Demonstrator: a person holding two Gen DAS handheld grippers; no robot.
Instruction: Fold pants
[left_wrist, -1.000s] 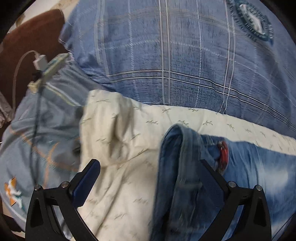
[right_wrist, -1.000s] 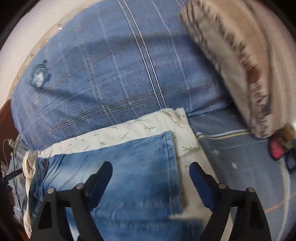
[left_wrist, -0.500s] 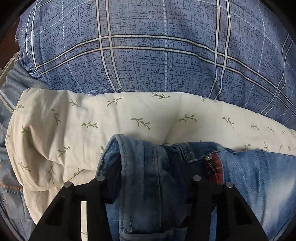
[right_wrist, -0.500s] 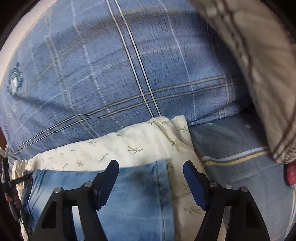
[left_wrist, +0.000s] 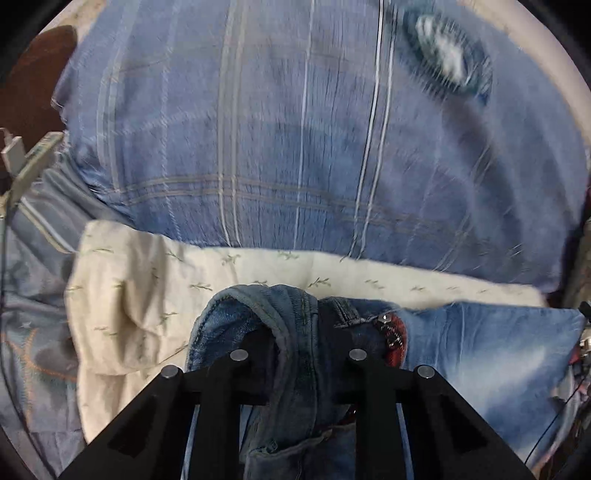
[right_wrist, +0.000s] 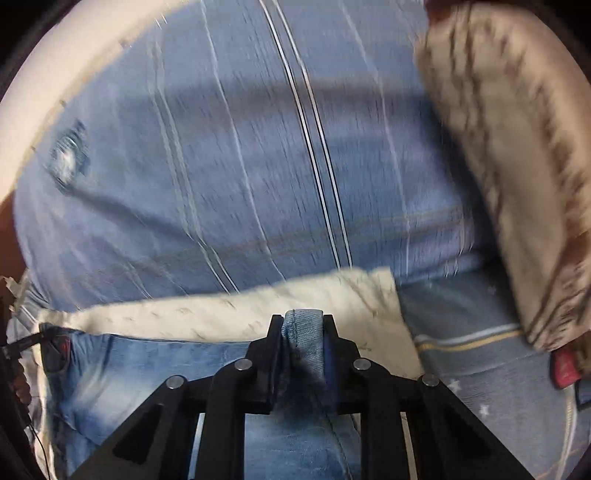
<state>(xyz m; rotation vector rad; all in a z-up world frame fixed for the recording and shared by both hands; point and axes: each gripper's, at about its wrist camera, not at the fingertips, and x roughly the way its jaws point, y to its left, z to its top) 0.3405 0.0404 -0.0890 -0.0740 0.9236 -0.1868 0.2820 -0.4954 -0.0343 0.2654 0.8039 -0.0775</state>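
The blue jeans (left_wrist: 480, 354) lie across a cream leaf-print cloth (left_wrist: 122, 302) on the bed. My left gripper (left_wrist: 295, 332) is shut on the bunched waistband end of the jeans, beside a red patch (left_wrist: 397, 338). My right gripper (right_wrist: 301, 328) is shut on a folded hem edge of the jeans (right_wrist: 147, 369), which sticks up between the jaws. The jeans stretch between the two grippers. Both views are blurred by motion.
A big blue plaid pillow (left_wrist: 295, 129) fills the far side behind the cloth (right_wrist: 221, 314). A beige and brown furry blanket (right_wrist: 517, 147) is at the right. A white charger and cable (left_wrist: 14, 155) lie at the left. A red object (right_wrist: 563, 363) lies under the blanket's edge.
Both grippers have closed on the jeans, the left on the waistband, the right on the hem. Both have pulled back and up from the pillow with the fabric.
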